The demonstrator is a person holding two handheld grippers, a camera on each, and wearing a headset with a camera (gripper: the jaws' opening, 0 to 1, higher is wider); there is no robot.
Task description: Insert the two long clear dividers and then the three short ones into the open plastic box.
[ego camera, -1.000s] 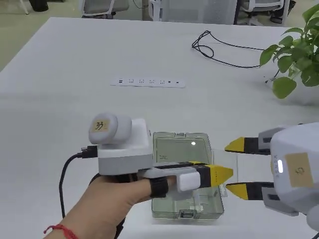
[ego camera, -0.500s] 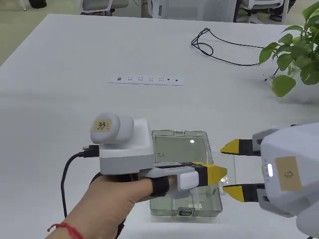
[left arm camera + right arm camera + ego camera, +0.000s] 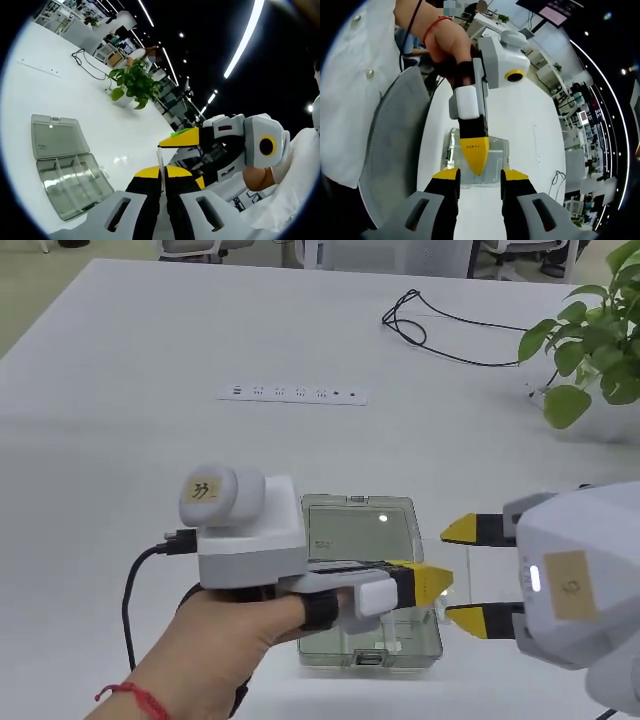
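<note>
The open clear plastic box (image 3: 330, 652) lies on the white table, its lid (image 3: 358, 525) flat behind it, and clear dividers stand inside the box (image 3: 75, 181). My left gripper (image 3: 440, 583) hovers over the box's right side, shut on a thin clear divider (image 3: 161, 167) that stands up between its yellow tips. My right gripper (image 3: 465, 573) faces it from the right, open, with its jaws above and below the left tips. In the right gripper view the left gripper's yellow fingertips (image 3: 475, 152) point between my open right gripper (image 3: 479, 176), with the box (image 3: 497, 150) beneath.
A white power strip (image 3: 293, 393) lies mid-table, a black cable (image 3: 440, 330) loops at the back, and a green plant (image 3: 590, 340) stands at the right edge. A black cord (image 3: 135, 580) trails from the left gripper. A grey chair (image 3: 390, 150) is by the person.
The head camera has tipped slightly, so the whole picture shifts. Both grippers and the box keep their places relative to each other.
</note>
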